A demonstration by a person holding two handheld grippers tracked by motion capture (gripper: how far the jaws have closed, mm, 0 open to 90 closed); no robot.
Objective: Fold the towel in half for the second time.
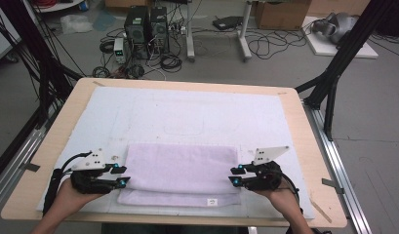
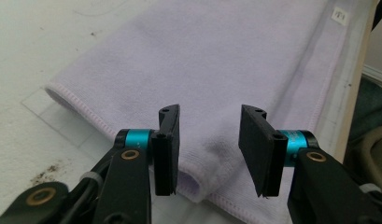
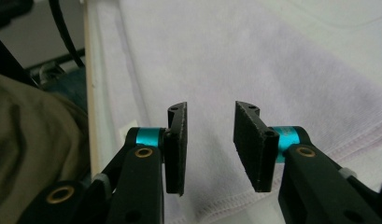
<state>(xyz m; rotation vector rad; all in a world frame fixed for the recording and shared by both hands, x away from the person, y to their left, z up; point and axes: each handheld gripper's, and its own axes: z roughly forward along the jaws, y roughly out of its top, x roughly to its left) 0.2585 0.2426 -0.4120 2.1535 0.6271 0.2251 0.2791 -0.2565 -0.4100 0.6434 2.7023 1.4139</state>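
Note:
A lavender towel (image 1: 180,173), folded into a wide rectangle, lies flat on the white mat (image 1: 187,112) near the table's front edge. A small white label (image 1: 212,201) shows on its lower layer. My left gripper (image 1: 122,175) is at the towel's left edge, open. In the left gripper view the left gripper (image 2: 209,112) hangs just above the towel (image 2: 216,60), over its folded corner, with nothing between the pads. My right gripper (image 1: 233,175) is at the towel's right edge, also open. In the right gripper view the right gripper (image 3: 209,107) is over the towel (image 3: 254,60) near its stitched hem.
The wooden table (image 1: 304,126) carries the mat, with bare wood along its rims. Black frame posts (image 1: 333,73) stand at both sides. Computer boxes (image 1: 146,27) and cables lie on the floor beyond the far edge.

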